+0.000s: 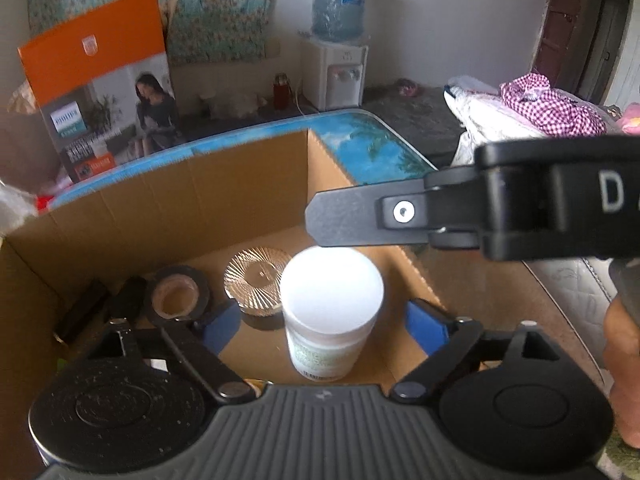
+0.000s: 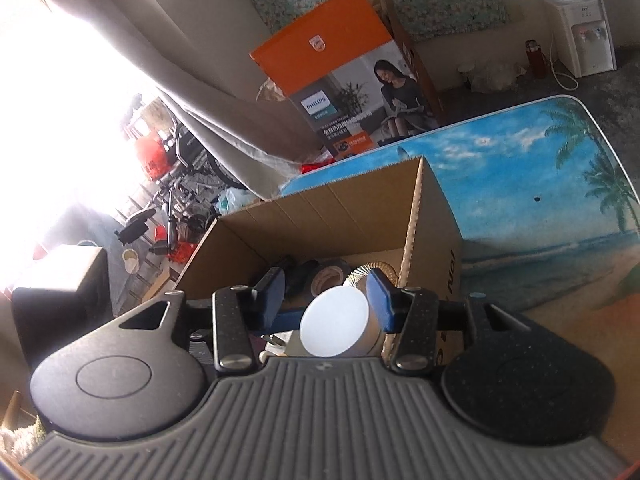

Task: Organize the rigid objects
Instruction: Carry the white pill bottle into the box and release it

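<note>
Left wrist view: the left gripper is held over an open cardboard box, its blue fingers spread wide on either side of a white-lidded jar that stands upright on the box floor. A clear gap is seen between each pad and the jar, so nothing is gripped. Beside the jar a ribbed glass dish is set just to its left, then a roll of black tape, then dark objects toward the left wall, too blurred to be told. Bare cardboard floor is left between the jar and the right wall. Part of the right gripper's body is seen reaching in from the right above the jar.

Right wrist view: the right gripper is pointed down over the box's near rim, its jaws partly apart. The jar's white lid is seen between the blue pads; whether the right pad touches it cannot be told. Only this view shows the box standing on a beach-print table, much of it bare to the right, with an orange carton behind the table.
</note>
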`<state>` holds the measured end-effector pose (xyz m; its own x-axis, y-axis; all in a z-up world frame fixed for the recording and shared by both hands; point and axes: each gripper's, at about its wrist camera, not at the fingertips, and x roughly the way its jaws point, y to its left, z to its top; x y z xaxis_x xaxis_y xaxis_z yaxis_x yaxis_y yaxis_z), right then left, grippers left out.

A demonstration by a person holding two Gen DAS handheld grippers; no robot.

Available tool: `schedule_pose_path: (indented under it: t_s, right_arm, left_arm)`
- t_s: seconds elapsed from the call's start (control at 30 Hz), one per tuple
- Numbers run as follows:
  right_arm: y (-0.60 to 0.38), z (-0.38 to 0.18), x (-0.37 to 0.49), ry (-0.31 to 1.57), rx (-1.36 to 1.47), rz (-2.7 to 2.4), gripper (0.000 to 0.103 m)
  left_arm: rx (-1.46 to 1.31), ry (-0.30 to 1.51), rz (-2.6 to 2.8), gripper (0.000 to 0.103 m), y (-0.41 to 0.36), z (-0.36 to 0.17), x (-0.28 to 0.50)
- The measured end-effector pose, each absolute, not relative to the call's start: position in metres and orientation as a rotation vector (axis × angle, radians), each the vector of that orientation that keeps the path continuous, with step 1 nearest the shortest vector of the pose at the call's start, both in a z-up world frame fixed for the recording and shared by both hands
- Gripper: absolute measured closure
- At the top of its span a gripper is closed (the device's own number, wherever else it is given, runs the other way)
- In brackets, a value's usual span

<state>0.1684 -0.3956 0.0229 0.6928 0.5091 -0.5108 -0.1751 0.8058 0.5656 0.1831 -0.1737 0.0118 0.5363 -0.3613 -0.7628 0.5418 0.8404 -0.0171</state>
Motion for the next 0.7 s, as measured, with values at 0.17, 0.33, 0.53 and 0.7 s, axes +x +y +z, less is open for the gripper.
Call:
schedule_pose_path:
  t_s: [0.17, 0.33, 0.53, 0.7]
  right_arm:
    - [-0.396, 0.039, 0.151, 0.653, 0.507, 0.393, 0.034]
    - [-0.393, 0.055, 0.133, 0.612, 0.491, 0.382, 0.028]
    - [-0.388, 0.074, 0.111, 0.559, 0.457, 0.365, 0.021]
    - [-0.385, 0.090, 0.091, 0.520, 0.454, 0.359, 0.016]
  left_arm:
    - [0.247, 0.804, -0.496, 0.007, -0.170, 0.027, 0.170]
    - [0.202, 0.777, -0.467, 0.007, -0.154, 0.043, 0.160]
    - [0.169, 0.745, -0.426, 0.006, -0.134, 0.058, 0.146]
    - [0.134, 0.733, -0.400, 0.005, -0.115, 0.067, 0.137]
